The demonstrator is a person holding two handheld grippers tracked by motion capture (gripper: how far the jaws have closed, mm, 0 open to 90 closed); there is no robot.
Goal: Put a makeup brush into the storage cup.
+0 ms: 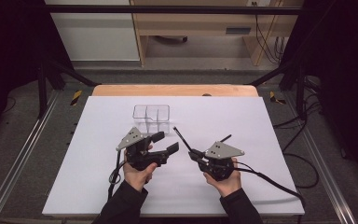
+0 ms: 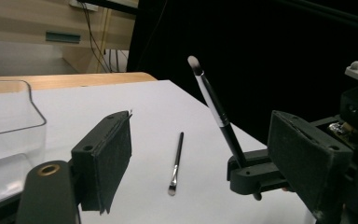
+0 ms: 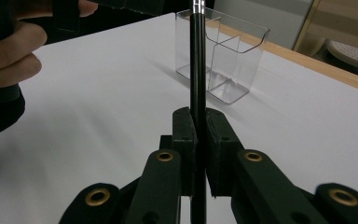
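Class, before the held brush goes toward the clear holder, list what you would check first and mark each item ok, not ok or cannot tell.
1. Right tongs shut on the long black makeup brush: ok.
2. Brush standing upright in the grip: not ok, tilted.
3. Left tongs open, nothing between them: ok.
4. Clear plastic divided holder upright on the white table sheet: ok.
5. Holder compartments free: ok.
6. Second small brush lying flat on the sheet, apart from both tongs: ok.

clear organizer (image 1: 151, 115) behind both grippers; second brush (image 1: 224, 138) on table (image 1: 98, 186), right of held brush (image 1: 182, 140).
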